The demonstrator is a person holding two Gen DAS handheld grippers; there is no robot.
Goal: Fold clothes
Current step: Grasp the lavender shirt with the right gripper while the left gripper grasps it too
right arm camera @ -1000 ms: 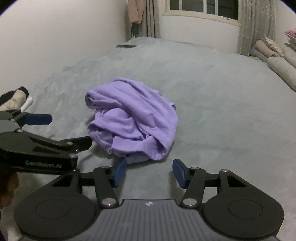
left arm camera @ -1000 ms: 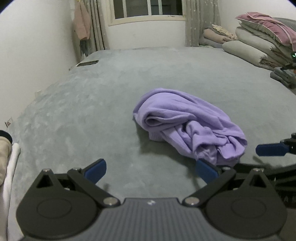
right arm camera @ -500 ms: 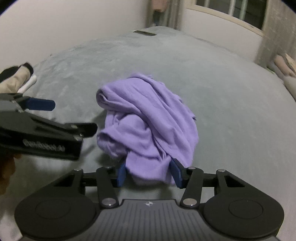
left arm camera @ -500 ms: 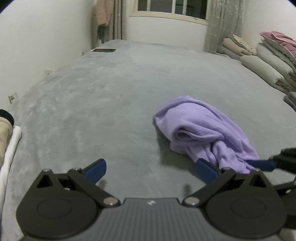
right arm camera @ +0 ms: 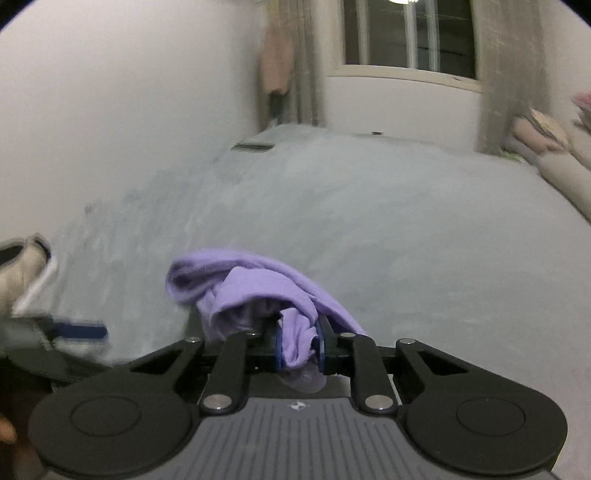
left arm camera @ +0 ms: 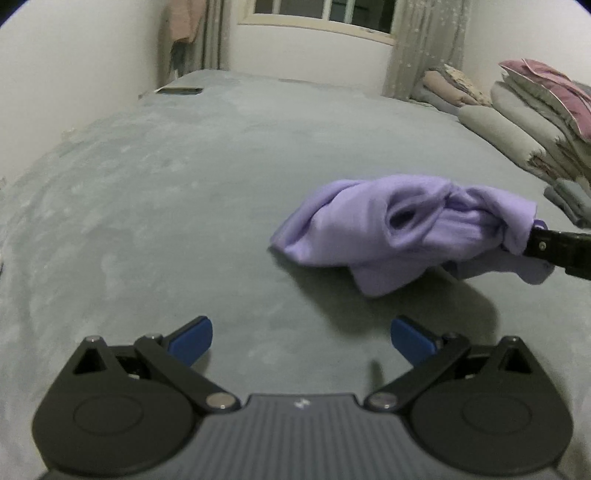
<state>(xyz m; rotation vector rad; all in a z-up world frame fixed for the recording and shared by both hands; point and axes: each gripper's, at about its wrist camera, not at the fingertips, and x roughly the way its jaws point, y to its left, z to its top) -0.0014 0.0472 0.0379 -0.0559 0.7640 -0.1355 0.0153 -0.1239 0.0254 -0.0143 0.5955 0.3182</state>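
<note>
The crumpled lilac knit garment sits bunched on the grey plush bed cover, right of the middle in the left wrist view, and its right-hand end is drawn up off the cover. That end is caught in the right gripper, whose jaws are closing: a fold of the lilac cloth is squeezed between the two blue pads, with the rest of the garment trailing away from the pads toward the far left. In the left wrist view the same gripper comes in from the right edge as a black bar with the cloth draped over its tip.

Over to the left gripper: its blue fingers are spread wide with nothing between them, above bare cover just near of the garment and not touching it.

Further out, a stack of folded quilts and pillows lines the far right side of the bed. A window with pale curtains sits at the far wall, a pink garment hangs in the far left corner, and a flat dark object lies on the cover at the far left.
</note>
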